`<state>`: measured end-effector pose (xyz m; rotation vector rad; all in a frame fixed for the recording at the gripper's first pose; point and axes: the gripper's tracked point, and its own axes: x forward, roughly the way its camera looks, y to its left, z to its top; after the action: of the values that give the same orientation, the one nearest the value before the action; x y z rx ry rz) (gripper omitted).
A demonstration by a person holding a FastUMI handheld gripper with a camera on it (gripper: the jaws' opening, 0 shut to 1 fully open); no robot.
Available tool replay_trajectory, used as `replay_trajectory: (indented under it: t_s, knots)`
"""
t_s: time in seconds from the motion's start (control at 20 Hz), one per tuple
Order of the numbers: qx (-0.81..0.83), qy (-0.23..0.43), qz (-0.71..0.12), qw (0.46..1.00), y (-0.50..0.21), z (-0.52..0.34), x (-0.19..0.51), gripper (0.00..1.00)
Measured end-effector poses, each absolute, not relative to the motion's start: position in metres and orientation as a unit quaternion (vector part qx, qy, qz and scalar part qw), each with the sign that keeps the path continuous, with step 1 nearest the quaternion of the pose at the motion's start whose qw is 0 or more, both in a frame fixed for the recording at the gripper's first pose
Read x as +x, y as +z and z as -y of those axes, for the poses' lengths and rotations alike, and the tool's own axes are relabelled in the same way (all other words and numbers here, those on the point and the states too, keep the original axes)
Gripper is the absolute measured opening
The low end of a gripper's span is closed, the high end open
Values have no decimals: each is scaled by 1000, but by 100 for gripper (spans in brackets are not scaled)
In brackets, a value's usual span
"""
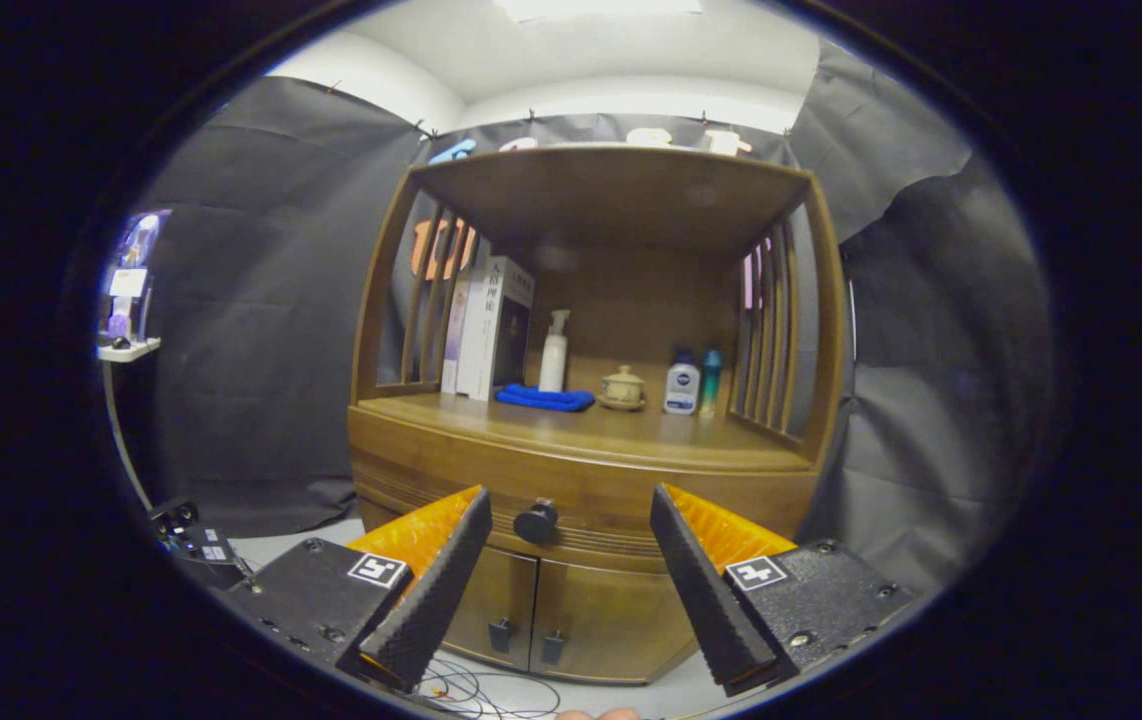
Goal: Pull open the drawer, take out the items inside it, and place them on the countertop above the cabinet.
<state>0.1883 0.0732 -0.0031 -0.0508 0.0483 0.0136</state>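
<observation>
Gripper view looked onto a wooden cabinet [591, 470] whose drawer [581, 505] sat closed under the bench [571, 425]. The tool [571, 585] was spread wide, gripping nothing, its fingers [436, 590] apart with the drawer's dark knob [535, 521] just ahead, between them. On the bench stood books [486, 325], a blue cloth [544, 398], a pump bottle [554, 350], a small lidded pot [622, 388] and two bottles [691, 382].

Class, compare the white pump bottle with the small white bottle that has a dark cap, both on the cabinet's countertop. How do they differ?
The white pump bottle is taller and slimmer, the dark-capped bottle shorter and wider. One ends in a pump, the other in a cap. Both stand upright on the countertop, beyond the open hand-held gripper.
</observation>
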Motion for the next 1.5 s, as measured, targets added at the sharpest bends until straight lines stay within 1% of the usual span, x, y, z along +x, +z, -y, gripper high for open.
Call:
replay_trajectory:
  t_s: [0.3,0.55,0.65,0.7,0.8,0.95,1.05,1.2,1.5]
  knots:
    - [-43,-1,-65,997,-34,-97,255,100]
    - [-63,-26,-112,991,-66,-96,287,100]
    - [-59,-31,-130,989,-75,-93,296,97]
    - [-53,-33,-133,989,-77,-92,298,94]
    - [-43,-38,-134,989,-76,-93,299,85]
    - [-19,-31,-149,988,-83,-99,303,62]
    - [-14,-48,-153,987,-82,-98,304,47]
    - [-6,-51,-152,987,-82,-98,304,45]
    - [-28,-42,-144,988,-83,-99,303,35]
